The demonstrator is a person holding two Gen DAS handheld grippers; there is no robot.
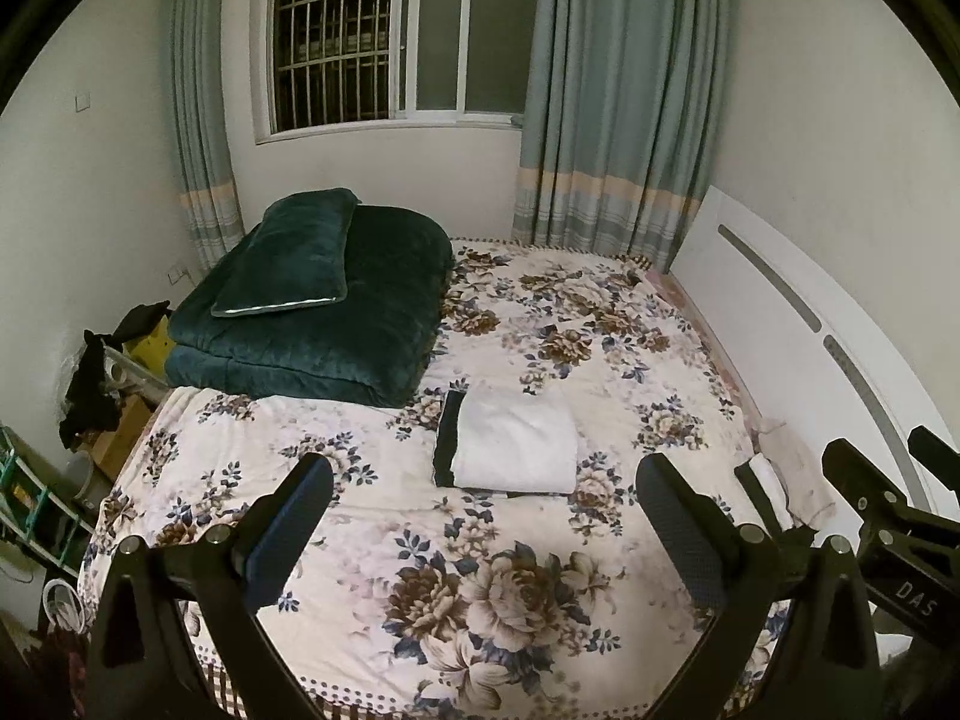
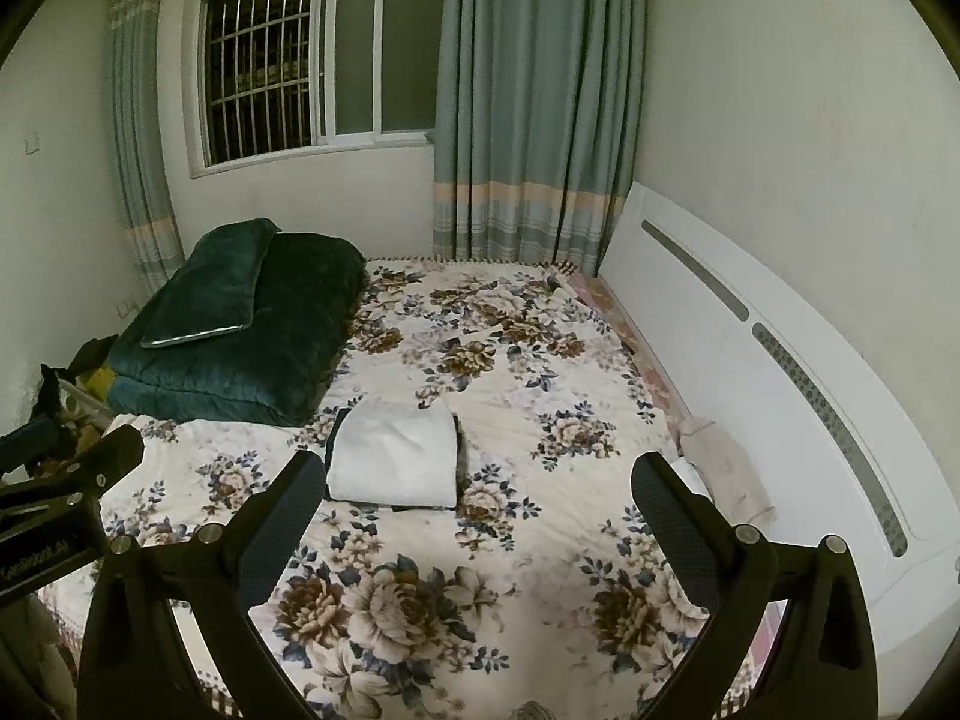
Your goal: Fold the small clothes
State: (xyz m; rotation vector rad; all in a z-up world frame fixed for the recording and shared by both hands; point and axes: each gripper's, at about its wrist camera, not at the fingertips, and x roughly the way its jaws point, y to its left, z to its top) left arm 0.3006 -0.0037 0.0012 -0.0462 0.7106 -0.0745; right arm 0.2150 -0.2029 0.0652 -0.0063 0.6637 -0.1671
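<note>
A white garment (image 1: 515, 443) with a black band lies folded flat mid-bed; a pale one (image 2: 726, 468) crumpled beside the headboard.

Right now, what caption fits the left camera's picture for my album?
Open left tongs hover above a folded white garment on the flowery bedspread, dark green quilt behind.

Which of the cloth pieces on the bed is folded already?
The white garment with the black band mid-bed, a neat rectangle. The pale piece by the headboard lies crumpled.

Black hand-held gripper (image 1: 483, 468), textured pads (image 1: 684, 540), silver screws.
</note>
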